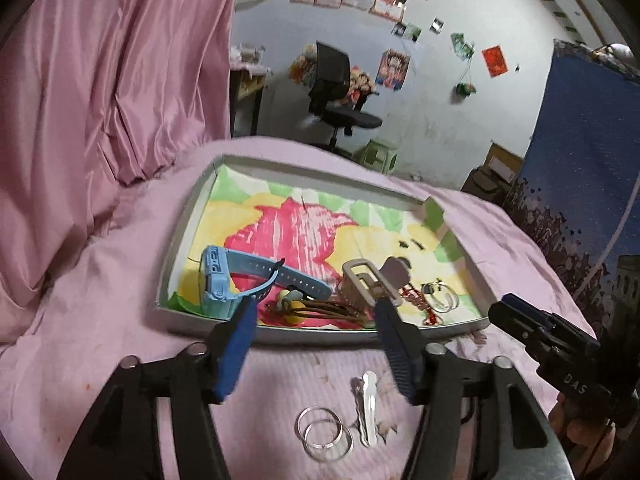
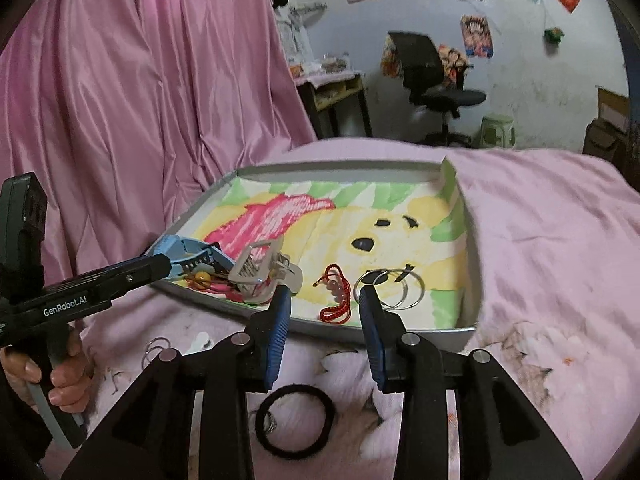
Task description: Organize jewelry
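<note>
Bed: pink quilted bedspread [image 2: 552, 248] under everything; a shiny pink curtain [image 1: 100, 80] hangs at 9 to 11 o'clock in both views.
Tray: shallow grey cardboard tray [image 1: 188, 216] lined with a pink, yellow and green cartoon-bear cloth, lying on the bedspread; near rim just beyond both claws.
Left claw: black frame, blue pads [image 1: 316, 344], jaws well apart, nothing between them, no pad touching anything; tips level with the tray's near rim.
Right claw: same build [image 2: 322, 320], jaws part open and empty; tips over the tray's near edge, the red bracelet seen between them but not gripped.
Hand: a hand [image 2: 60, 376] grips the left tool's handle at 8 o'clock in the right wrist view.
Watch: light blue plastic wristwatch [image 1: 218, 280] with a darker blue strap, in the tray's near left corner, 9 o'clock of the hair claw.
Hair claw: beige plastic hair clip [image 1: 366, 282], inside the tray, mid near edge.
Cords: brown cord with yellow and pale beads [image 1: 296, 306], between watch and clip.
Red bracelet: red beaded string bracelet [image 2: 336, 296], in the tray, 3 o'clock of the clip.
Tray hoops: two thin silver hoop earrings [image 2: 394, 286], in the tray, overlapping, 3 o'clock of the bracelet.
Hair tie: black elastic hair tie [image 2: 294, 420], on the bedspread, outside the tray, 6 o'clock under the right claw.
Snap clip: silver metal snap hair clip [image 1: 368, 408], on the bedspread at 6 o'clock of the left claw.
Loose hoops: two clear-silver rings [image 1: 324, 434], overlapping, on the bedspread just 9 o'clock of the snap clip.
</note>
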`<state>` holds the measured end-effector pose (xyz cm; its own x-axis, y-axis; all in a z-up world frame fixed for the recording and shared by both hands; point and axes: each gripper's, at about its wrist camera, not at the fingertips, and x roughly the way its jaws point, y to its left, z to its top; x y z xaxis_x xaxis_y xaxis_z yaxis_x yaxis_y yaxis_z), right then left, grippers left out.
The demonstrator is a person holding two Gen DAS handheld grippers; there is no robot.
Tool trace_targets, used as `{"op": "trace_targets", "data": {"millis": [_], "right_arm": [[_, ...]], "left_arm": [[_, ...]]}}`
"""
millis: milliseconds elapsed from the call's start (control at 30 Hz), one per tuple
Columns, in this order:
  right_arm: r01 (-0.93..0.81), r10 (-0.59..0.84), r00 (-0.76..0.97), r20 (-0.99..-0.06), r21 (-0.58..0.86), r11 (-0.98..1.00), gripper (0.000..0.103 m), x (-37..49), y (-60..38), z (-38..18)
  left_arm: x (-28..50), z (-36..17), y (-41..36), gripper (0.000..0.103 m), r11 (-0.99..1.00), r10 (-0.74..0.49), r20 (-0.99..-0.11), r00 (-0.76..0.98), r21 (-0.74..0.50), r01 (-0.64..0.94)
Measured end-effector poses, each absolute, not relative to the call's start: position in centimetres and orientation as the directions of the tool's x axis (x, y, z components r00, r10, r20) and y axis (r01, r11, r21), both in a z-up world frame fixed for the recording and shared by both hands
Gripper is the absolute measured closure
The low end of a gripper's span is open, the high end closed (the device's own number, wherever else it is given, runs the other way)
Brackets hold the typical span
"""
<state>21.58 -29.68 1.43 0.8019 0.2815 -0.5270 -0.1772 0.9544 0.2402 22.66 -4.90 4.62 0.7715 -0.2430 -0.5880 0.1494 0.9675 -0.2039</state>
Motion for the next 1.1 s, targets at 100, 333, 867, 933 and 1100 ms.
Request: {"op": "trace_targets", "data": {"millis": [100, 333, 867, 933, 1100], "right_arm": [[-0.164, 0.257, 0.842, -0.475, 0.229, 0.959, 0.046, 19.7, -29.9, 2.2], [-0.131, 0.204, 0.906, -0.37, 0.215, 0.968, 0.02, 16.2, -29.8, 3.6], [-0.124, 0.152, 0.916, -0.372, 0.098, 0.987, 0.008, 13.0, -27.8, 2.7], [-0.126, 0.155, 0.906, -0.393, 0.098, 0.987, 0.008, 13.2, -27.8, 2.3], [-0.132, 0.166, 0.888, -0.429, 0.107, 0.985, 0.008, 13.5, -27.9, 1.7]], "left_arm": [[20.9, 5.2, -4.7, 0.029, 0.968, -0.239, -0.539, 0.808, -0.198, 0.154], [16.9, 5.6, -4.5, 0.008, 0.972, -0.228, -0.454, 0.862, -0.155, 0.175], [13.3, 3.3, -2.4, 0.004, 0.983, -0.184, -0.453, 0.872, -0.073, 0.169], [13.2, 2.7, -2.0, 0.004, 0.983, -0.182, -0.473, 0.862, -0.075, 0.167], [13.5, 1.7, -1.7, 0.004, 0.981, -0.193, -0.523, 0.83, -0.075, 0.181]]}}
